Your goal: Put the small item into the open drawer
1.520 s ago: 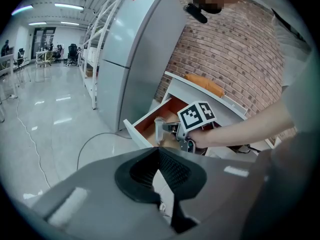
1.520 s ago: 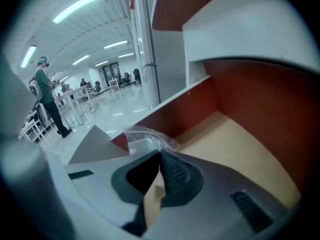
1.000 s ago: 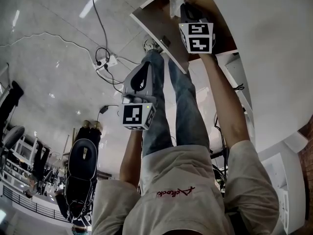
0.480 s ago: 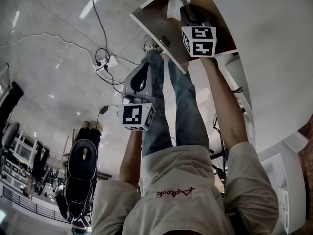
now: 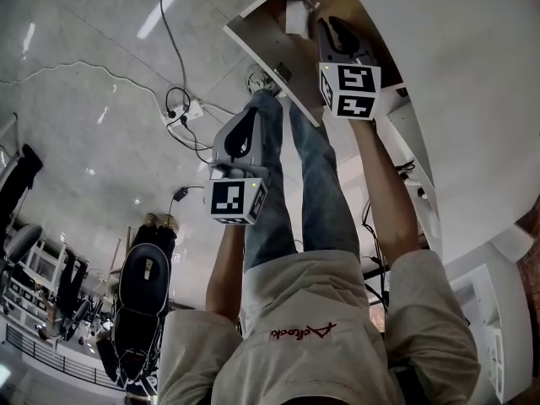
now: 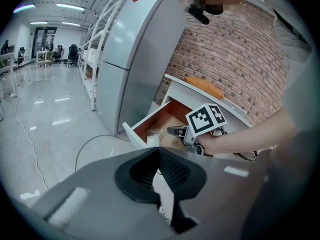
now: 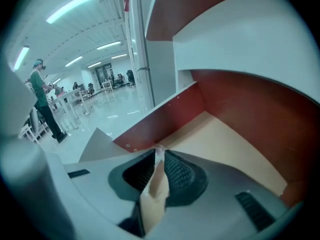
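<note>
Right gripper view looks along the right gripper (image 7: 159, 156), whose ribbed black jaws are pressed together on the small item (image 7: 156, 184), a thin, flat, pale packet pinched by one edge. Just beyond the packet lies the open drawer (image 7: 170, 116), with red-brown side walls and a smooth, pale floor, so the packet hangs inside the drawer, above its near part and close to the front wall.

In the head view the right gripper (image 5: 314, 17) reaches far forward with the white packet (image 5: 295, 15) at its tip, over the drawer (image 5: 274, 51). The left gripper (image 5: 251, 116) is held nearer the body, well apart from the drawer. Its jaws are together with nothing between them, and they point towards the scene, where the packet (image 6: 152, 136) shows against the drawer's left side.

The main risk is the release. The packet looks light and limp, probably film or paper, and it could cling to the grooved rubber pads rather than drop. It sits near the front wall, so opening the jaws while drawing back could tip it over that edge onto the glossy tiled floor (image 5: 101, 99), where cables (image 5: 181, 99) lie. Pushing lower could knock the hard gripper body against the drawer's stiff panel walls.
</note>
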A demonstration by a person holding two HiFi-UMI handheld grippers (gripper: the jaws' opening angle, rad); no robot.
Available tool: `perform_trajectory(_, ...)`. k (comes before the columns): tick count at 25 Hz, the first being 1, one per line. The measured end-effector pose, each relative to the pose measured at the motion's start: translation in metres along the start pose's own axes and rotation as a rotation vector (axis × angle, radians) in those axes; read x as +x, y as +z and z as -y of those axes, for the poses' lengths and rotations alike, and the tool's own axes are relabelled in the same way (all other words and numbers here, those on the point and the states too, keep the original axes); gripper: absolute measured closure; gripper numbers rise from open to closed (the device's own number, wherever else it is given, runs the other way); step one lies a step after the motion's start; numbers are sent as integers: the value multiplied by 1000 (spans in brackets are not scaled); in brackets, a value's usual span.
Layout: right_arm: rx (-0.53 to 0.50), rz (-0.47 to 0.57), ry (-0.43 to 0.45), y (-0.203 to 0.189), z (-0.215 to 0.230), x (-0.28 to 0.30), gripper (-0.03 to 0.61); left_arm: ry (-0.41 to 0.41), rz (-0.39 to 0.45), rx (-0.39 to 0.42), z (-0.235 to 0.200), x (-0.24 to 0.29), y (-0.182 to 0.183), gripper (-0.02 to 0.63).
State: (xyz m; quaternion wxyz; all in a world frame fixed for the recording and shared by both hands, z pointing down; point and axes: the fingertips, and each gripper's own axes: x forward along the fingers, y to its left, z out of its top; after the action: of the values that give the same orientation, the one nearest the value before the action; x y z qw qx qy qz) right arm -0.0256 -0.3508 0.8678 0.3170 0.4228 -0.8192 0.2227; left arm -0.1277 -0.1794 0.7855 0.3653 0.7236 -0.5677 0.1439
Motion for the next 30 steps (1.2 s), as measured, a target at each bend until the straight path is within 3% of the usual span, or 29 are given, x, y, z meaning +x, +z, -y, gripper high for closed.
perform_trajectory(5, 27, 45, 27, 10, -6, -18, 557, -11, 2, 8, 4, 0, 2, 606)
perform_trajectory(16, -13, 118, 44, 26, -20, -54, 566, -25, 32, 36, 8, -8, 19, 606)
perform_trajectory(30, -47, 233, 62, 93, -46, -133, 566, -31, 160, 121, 19, -33, 109, 606)
